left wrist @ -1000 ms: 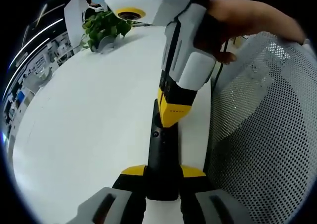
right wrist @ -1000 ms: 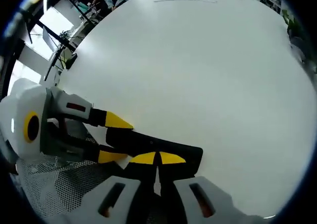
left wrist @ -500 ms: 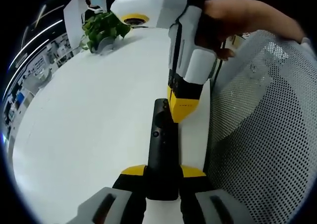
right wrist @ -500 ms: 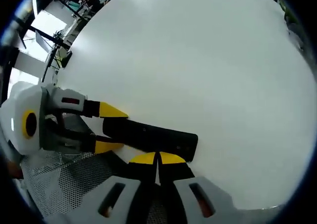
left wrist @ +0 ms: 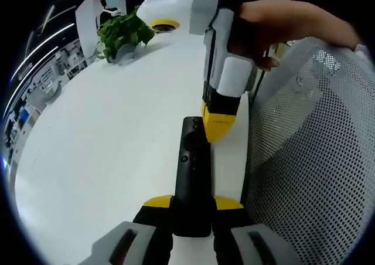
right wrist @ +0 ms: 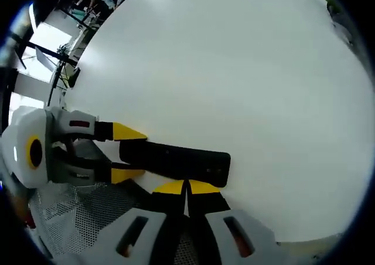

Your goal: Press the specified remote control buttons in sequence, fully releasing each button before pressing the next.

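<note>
Left gripper (left wrist: pixel 192 209) pinches the near end of the black remote (left wrist: pixel 192 174), which lies lengthwise on the white table (left wrist: pixel 105 142). Mesh chair back (left wrist: pixel 310 159) crowds the right side, close beside it. Right gripper (left wrist: pixel 220 127), jaws pressed together, points down just past the remote's far end, seemingly off the buttons; a hand (left wrist: pixel 275 24) grips it from above. Farther back, a potted plant (left wrist: pixel 120 33).

Left gripper view close along the remote (left wrist: pixel 191 177), right gripper view steeply above it, both sharing the table (right wrist: pixel 234 71)
</note>
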Demonstrator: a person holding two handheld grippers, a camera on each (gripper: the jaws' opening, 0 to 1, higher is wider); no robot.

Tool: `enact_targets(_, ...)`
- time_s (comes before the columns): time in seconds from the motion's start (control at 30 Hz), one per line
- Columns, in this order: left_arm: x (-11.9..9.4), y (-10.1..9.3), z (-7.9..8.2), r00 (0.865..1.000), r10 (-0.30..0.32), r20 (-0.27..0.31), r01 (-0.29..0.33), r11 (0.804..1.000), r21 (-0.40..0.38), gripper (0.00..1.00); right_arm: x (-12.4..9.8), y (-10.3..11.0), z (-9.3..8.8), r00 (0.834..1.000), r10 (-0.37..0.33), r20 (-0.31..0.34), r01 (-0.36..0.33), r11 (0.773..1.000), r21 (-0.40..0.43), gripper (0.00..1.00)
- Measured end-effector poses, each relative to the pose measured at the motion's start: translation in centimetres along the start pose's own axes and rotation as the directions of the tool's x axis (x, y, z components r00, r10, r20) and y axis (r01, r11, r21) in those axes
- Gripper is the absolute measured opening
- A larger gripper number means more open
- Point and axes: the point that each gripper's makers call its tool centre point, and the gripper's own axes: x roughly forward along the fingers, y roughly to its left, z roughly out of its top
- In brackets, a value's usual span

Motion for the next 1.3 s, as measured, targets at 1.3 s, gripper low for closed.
enact_targets(1.3, 0.08, -0.1, 0.1, 1.0, -0.006, -0.001, 0.006, 1.0, 0.018, 0.24, 0.21, -0.2, 0.02, 0.998, -0.057, -0.009, 0.057, 0.997, -0.057, 0.0)
